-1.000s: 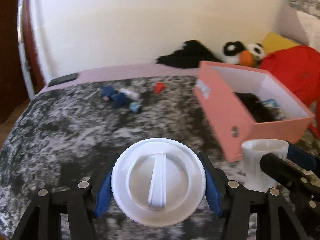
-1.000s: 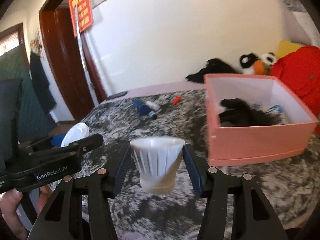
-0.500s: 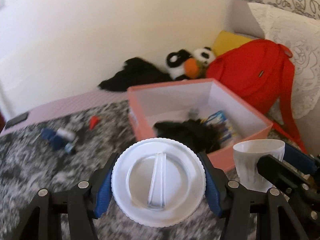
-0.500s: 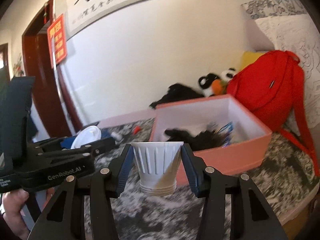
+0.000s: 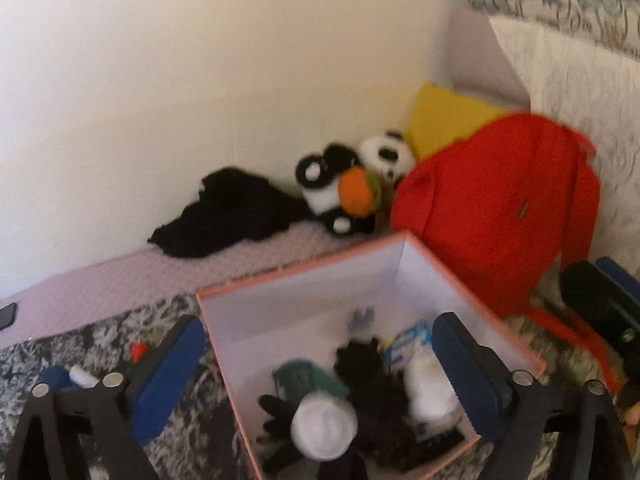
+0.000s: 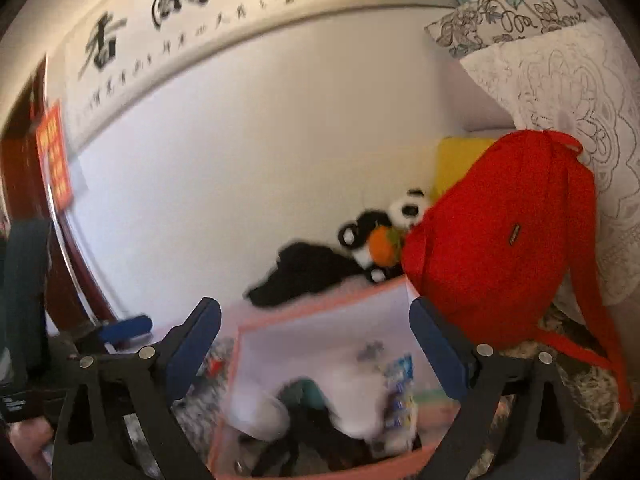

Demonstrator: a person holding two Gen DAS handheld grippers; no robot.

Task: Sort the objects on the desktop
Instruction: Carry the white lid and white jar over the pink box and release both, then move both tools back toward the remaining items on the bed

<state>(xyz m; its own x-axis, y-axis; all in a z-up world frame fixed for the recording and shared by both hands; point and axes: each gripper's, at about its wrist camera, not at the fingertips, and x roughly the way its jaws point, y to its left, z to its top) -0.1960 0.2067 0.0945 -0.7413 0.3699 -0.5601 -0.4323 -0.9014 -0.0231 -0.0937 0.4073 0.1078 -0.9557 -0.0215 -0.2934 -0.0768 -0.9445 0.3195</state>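
Note:
My left gripper [image 5: 320, 364] is open and empty above the pink box [image 5: 516, 344]. The white round lid [image 5: 324, 426] lies in the box on black items, and the white cup [image 5: 428, 392] lies beside it. My right gripper [image 6: 316, 354] is open and empty over the same box [image 6: 320, 300]. The lid [image 6: 260, 412] and cup [image 6: 360, 400] show there blurred. A red item [image 5: 137, 349] and blue and white items [image 5: 76, 376] lie on the mottled surface left of the box.
A red backpack [image 5: 496, 216] leans behind the box on the right. A panda plush [image 5: 352, 184], a black cloth [image 5: 236, 212] and a yellow cushion [image 5: 448, 116] sit against the wall. The right gripper shows at the left wrist view's right edge [image 5: 600, 308].
Both grippers moved over the pink box and opened. The white lid left the left gripper and the white cup left the right gripper; both now lie in the box.

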